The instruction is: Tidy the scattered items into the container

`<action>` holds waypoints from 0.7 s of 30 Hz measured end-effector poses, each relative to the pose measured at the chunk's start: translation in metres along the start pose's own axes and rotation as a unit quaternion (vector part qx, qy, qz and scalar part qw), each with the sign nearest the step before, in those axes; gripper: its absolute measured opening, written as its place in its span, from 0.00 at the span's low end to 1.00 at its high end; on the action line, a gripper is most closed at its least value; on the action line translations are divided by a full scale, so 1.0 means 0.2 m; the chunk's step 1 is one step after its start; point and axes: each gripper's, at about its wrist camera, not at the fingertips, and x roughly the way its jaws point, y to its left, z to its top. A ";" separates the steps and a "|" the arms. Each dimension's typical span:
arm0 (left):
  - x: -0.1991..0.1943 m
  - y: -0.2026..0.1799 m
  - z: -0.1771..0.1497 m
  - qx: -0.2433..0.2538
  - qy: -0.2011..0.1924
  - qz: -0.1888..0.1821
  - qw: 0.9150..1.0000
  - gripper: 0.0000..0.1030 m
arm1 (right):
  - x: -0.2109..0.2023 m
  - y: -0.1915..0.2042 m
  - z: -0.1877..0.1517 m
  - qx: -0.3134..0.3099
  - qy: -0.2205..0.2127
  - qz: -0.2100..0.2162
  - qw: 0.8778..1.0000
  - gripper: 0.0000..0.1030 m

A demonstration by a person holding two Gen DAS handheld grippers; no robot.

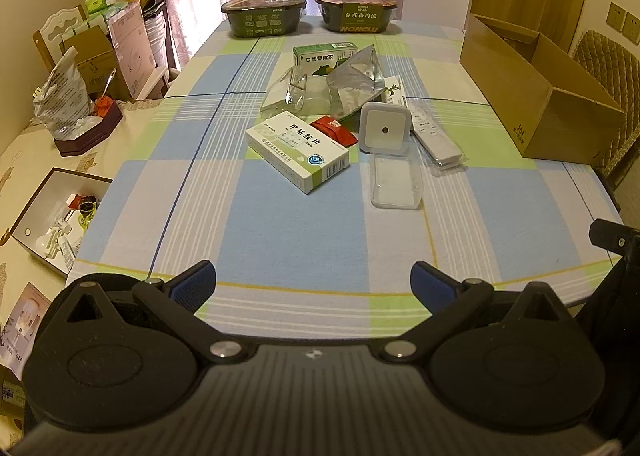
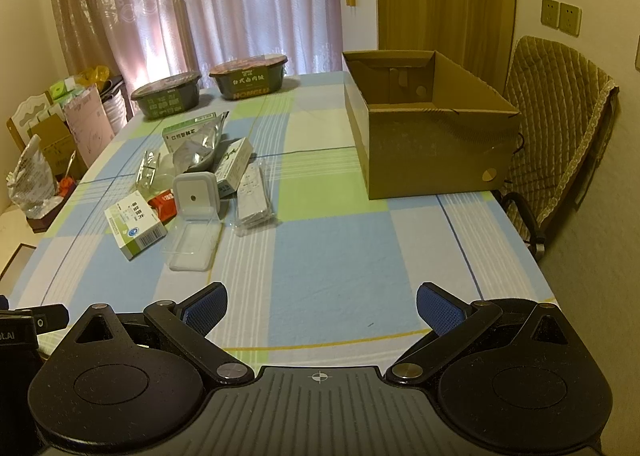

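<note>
So both the left gripper [image 1: 313,288] and right gripper [image 2: 322,310] hang spread wide and empty at the near table edge. The scattered items [image 1: 340,116] cluster mid-table, probably awaiting pickup; the cardboard box [image 2: 432,148] stands open far right.
</note>
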 end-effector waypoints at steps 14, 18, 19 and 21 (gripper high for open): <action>0.00 0.00 0.00 -0.001 0.001 0.001 1.000 0.99 | 0.00 0.00 0.00 0.000 0.001 0.001 1.000 1.00; 0.00 0.00 0.00 -0.002 0.001 0.000 1.000 0.99 | 0.00 0.00 0.00 0.000 0.001 0.001 1.000 1.00; 0.00 0.01 -0.01 -0.002 0.001 0.000 1.000 0.99 | 0.00 0.00 -0.01 0.001 0.001 0.001 1.000 1.00; 0.00 0.01 -0.01 -0.002 0.002 -0.001 1.000 0.99 | 0.00 0.00 0.00 0.001 0.001 0.001 1.000 1.00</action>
